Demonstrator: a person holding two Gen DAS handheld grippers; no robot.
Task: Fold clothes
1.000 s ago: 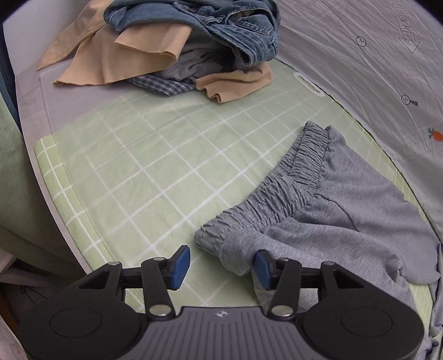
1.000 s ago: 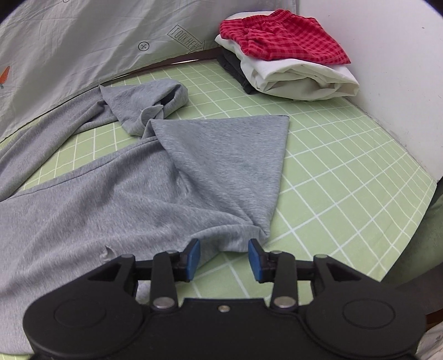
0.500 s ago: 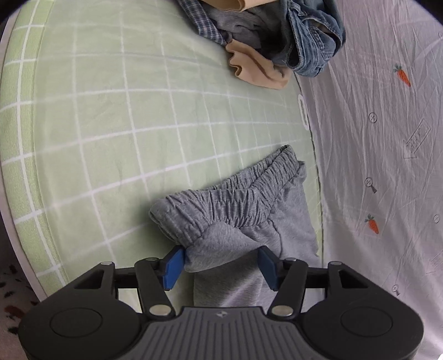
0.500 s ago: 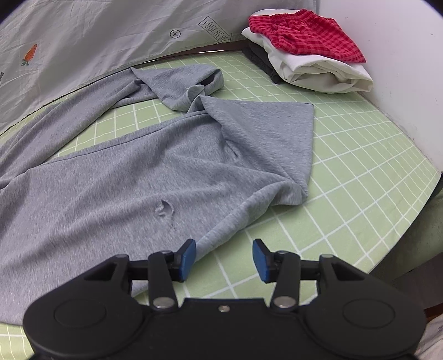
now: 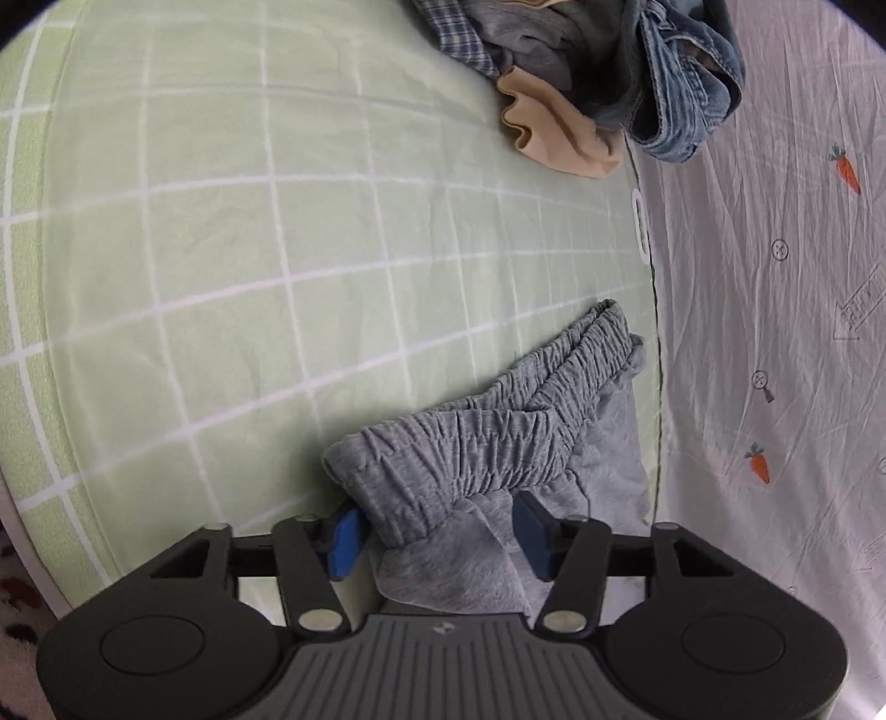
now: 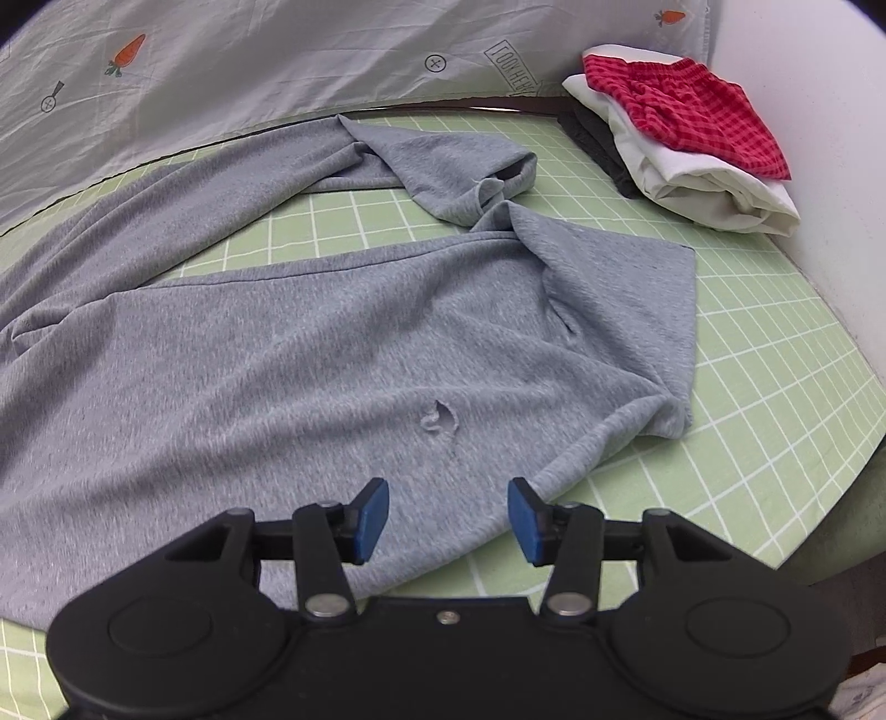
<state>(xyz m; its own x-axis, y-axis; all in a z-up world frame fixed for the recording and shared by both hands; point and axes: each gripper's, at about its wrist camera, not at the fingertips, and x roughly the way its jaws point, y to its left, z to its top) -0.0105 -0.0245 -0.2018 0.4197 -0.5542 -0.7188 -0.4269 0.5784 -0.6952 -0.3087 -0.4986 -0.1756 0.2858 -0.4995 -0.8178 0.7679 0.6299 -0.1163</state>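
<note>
Grey sweatpants (image 6: 310, 332) lie spread on a green checked bed sheet (image 5: 232, 266). The left claw (image 5: 437, 531) is spread around the bunched elastic waistband (image 5: 459, 448); the right claw (image 6: 447, 518) hangs spread over a trouser leg. A good fold likely needs firm waistband grip and aligned legs. The grey cover's (image 6: 277, 50) printed lettering is unreadable.

I see a bed under a green checked sheet (image 5: 232, 232) with white grid lines. Along its far edge lies a pale grey cover (image 6: 266, 66) printed with small carrots. A plain white wall (image 6: 830, 138) rises at the sheet's right end. Off the sheet's near left corner, a speckled floor (image 5: 16, 603) shows.
</note>
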